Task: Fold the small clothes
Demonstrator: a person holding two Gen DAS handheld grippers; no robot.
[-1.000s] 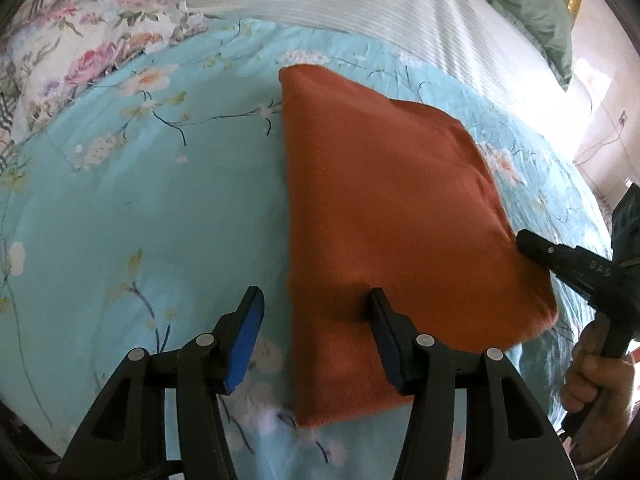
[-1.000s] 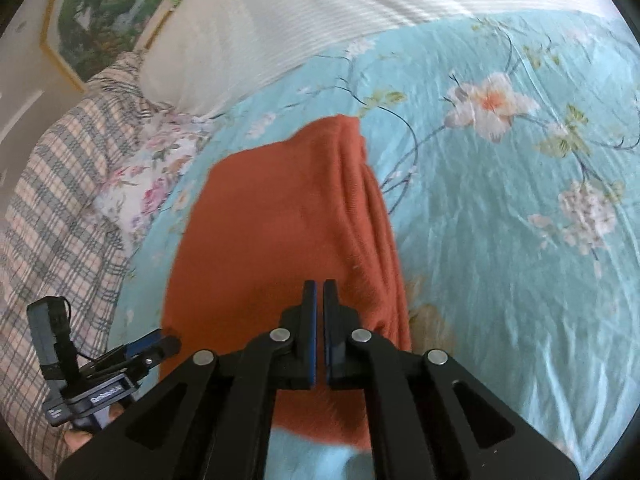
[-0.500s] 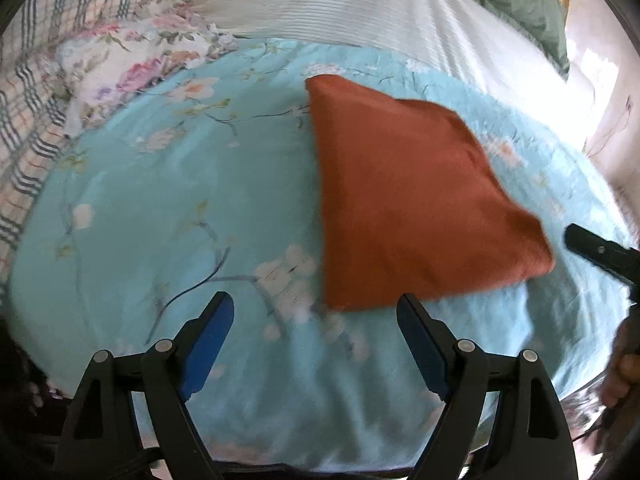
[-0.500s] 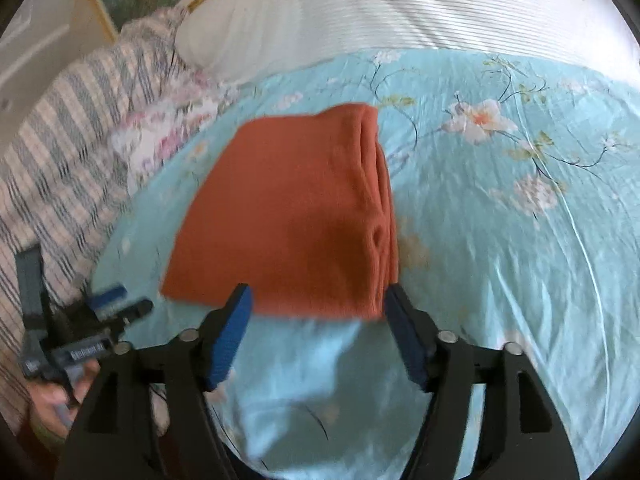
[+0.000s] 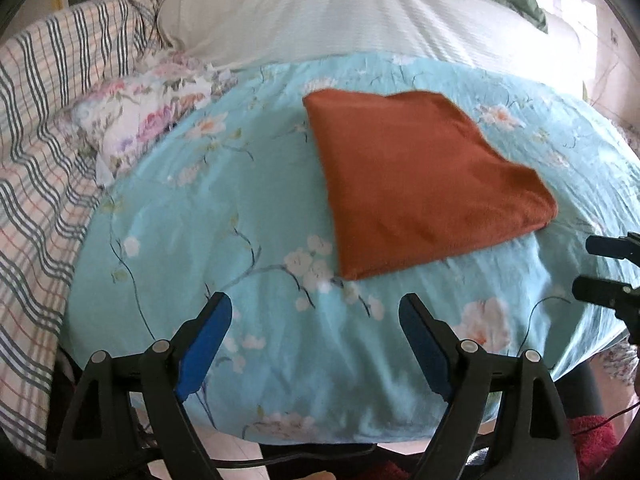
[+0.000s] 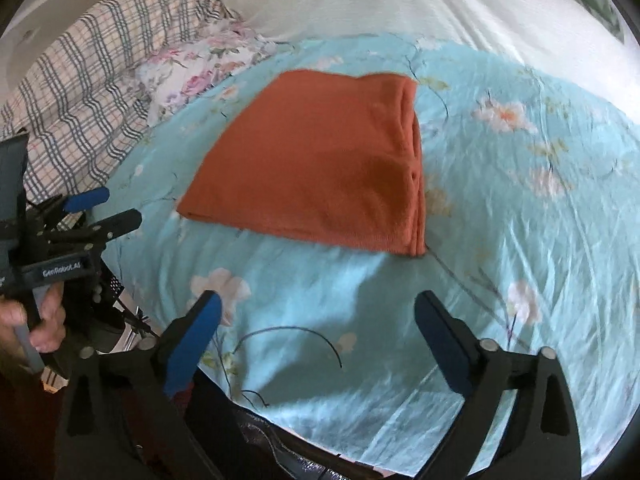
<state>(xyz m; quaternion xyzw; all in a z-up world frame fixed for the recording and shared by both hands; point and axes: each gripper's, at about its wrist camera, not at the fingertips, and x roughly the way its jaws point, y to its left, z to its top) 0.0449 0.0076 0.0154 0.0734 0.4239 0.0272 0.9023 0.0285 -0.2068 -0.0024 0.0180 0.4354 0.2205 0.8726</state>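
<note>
Fold finished, both claws clear of the garment.

I read this as the close of the folding step: the rust-orange knit garment lies folded into a flat, stacked packet on the turquoise floral bedsheet, its layered edge showing on the side nearest my right claw. My left gripper hangs with jaws spread wide, holding nothing, near the bed's edge and apart from the cloth. My right gripper is likewise spread and empty. I'd judge the next move calls for fetching another piece or setting this one aside. No basket or bin shows; only a floral pillow and a plaid blanket nearby.
</note>
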